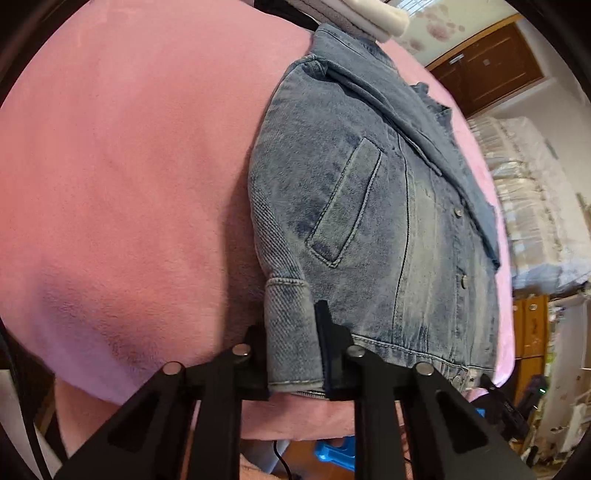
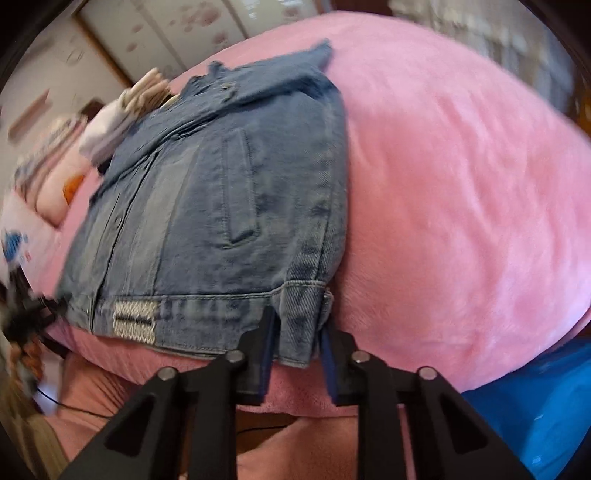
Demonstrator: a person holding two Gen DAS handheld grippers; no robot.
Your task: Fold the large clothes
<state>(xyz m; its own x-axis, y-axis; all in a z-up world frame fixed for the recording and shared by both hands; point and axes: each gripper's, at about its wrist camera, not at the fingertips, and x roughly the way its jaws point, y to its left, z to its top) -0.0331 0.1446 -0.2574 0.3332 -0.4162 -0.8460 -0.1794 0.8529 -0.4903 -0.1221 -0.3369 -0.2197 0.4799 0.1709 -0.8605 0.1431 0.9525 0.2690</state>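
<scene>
Denim jacket point(image 1: 373, 206): lies front up on the pink blanket point(image 1: 122, 177), sleeves folded in over the body, hem at the near edge, collar at the far end.
Left gripper point(image 1: 291, 354): clamped on the near left hem corner, where the sleeve cuff point(image 1: 290, 325) lies doubled over it.
Right gripper point(image 2: 295, 343): pinching the near right hem corner; denim sits squeezed between its blue pads.
Step in hand: both near corners look secured, so the lengthwise fold seems about to begin.
Next move: likely lift both corners together, carry the hem level toward the far collar and lay it down square.
Far end: folded white clothes point(image 1: 373, 18) touch the collar; the hem should stop short of them.
</scene>
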